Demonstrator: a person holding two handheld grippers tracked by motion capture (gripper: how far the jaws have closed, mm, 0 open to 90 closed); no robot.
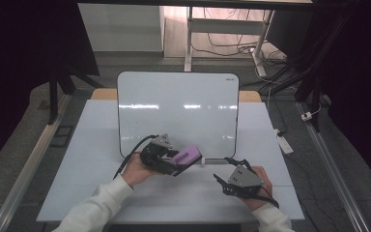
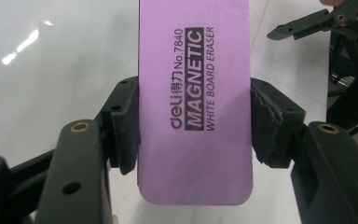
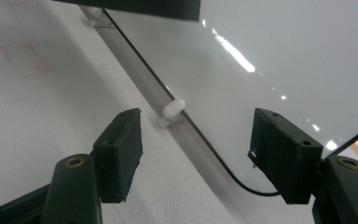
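Observation:
A purple magnetic whiteboard eraser (image 2: 196, 102) with black printing sits clamped between the pads of my left gripper (image 2: 193, 123), held by its long sides. In the high view that left gripper (image 1: 176, 162) holds the eraser (image 1: 187, 155) just over the near edge of the white whiteboard (image 1: 174, 106). My right gripper (image 1: 224, 170) hovers above the table to the right of it, jaws apart and pointing toward the board. In its own view the right gripper (image 3: 196, 149) is open with nothing between its pads, and the whiteboard (image 3: 284, 56) lies ahead.
The whiteboard rests on a pale table (image 1: 92, 159). A small white peg (image 3: 173, 109) sticks out of the board's near frame. Table legs and cables (image 1: 232, 46) stand on the floor beyond. The other gripper (image 2: 317, 23) shows in the left gripper view's upper right.

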